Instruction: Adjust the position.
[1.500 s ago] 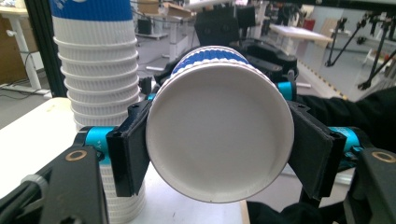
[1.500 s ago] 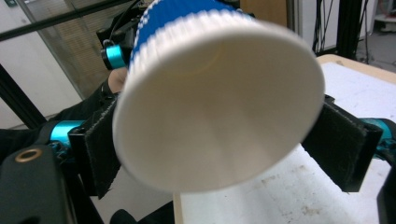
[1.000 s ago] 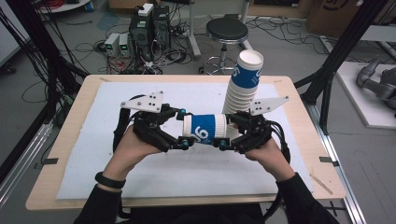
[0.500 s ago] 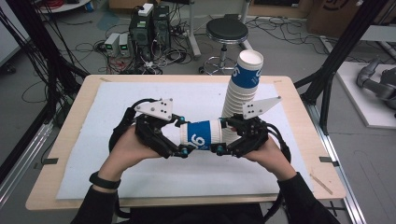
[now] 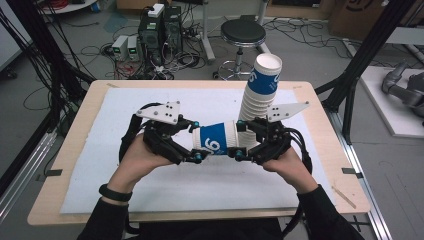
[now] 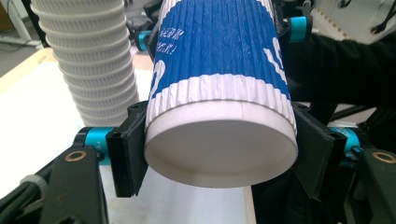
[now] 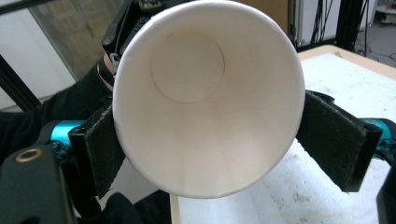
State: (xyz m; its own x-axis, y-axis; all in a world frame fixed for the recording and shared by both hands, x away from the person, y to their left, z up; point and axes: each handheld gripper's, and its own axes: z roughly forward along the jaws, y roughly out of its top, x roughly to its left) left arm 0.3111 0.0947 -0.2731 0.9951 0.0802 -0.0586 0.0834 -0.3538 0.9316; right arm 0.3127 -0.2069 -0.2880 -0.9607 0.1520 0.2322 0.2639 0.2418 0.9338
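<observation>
left claw (image 6: 219, 158): we clamp the cup (image 5: 218, 141) base, jaws just closing on it
right claw (image 7: 224, 144): just opening, rim loose between the pads; we back off straight

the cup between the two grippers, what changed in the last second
The left gripper has just been closing and its fingers now clamp the base end of the cup. The right gripper has just been opening; in its own view one of its fingers stands off the rim, so it is letting go. The cup tilted slightly. The cup stack and both hands stayed put.
</observation>
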